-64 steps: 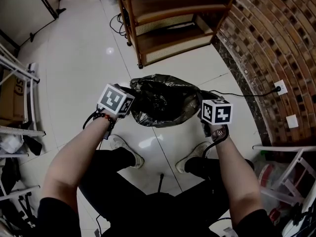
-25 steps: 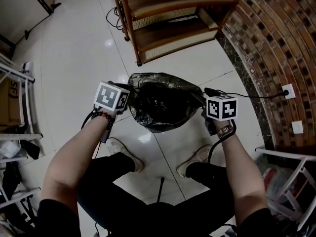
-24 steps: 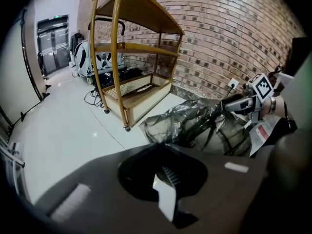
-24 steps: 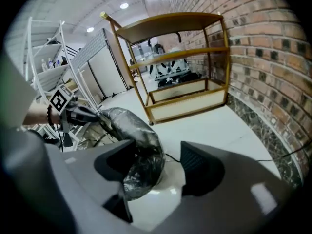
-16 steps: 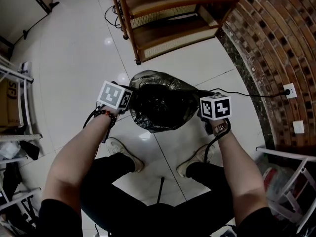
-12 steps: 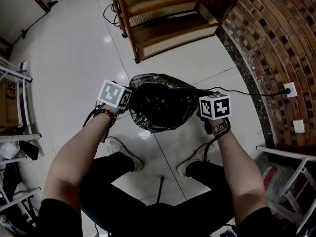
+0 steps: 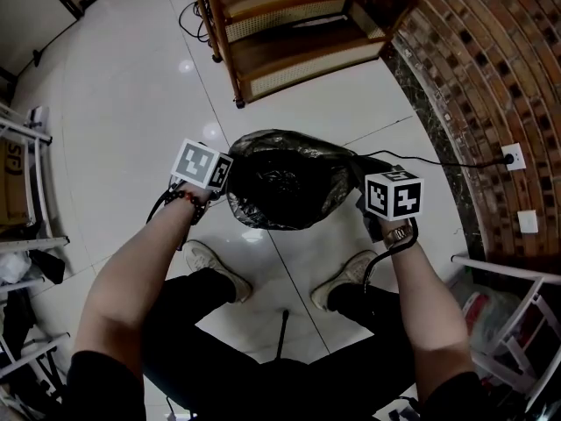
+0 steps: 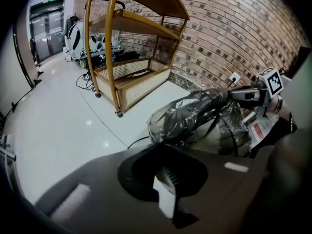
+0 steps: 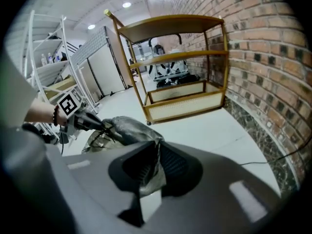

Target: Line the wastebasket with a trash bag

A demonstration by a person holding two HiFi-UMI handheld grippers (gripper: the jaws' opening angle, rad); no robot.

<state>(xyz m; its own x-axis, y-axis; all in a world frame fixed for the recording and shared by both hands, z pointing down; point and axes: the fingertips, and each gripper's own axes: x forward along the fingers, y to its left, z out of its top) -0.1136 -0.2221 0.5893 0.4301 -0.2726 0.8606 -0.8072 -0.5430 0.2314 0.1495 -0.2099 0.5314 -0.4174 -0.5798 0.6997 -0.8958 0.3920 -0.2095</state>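
A black, crinkled trash bag (image 7: 285,180) is spread over the wastebasket, which shows only as a pale shape through the film (image 8: 222,133). My left gripper (image 7: 230,182) is shut on the bag's left edge; from the right gripper view its tips (image 9: 102,125) pinch the film. My right gripper (image 7: 361,187) is at the bag's right edge. Its jaws have just been closing, and a fold of bag film (image 9: 148,172) is caught between them. The bag's mouth stretches between the two grippers.
A wooden shelf unit with rattan panels (image 7: 289,33) stands just beyond the bag. A brick wall (image 7: 500,68) with a socket and cable (image 7: 438,160) runs along the right. White metal racks (image 7: 22,191) stand at the left. The person's shoes (image 7: 215,268) are below the bag.
The right gripper came in to the bag's right edge and has now drawn slightly outward to the right. The left gripper keeps its hold at the left edge.
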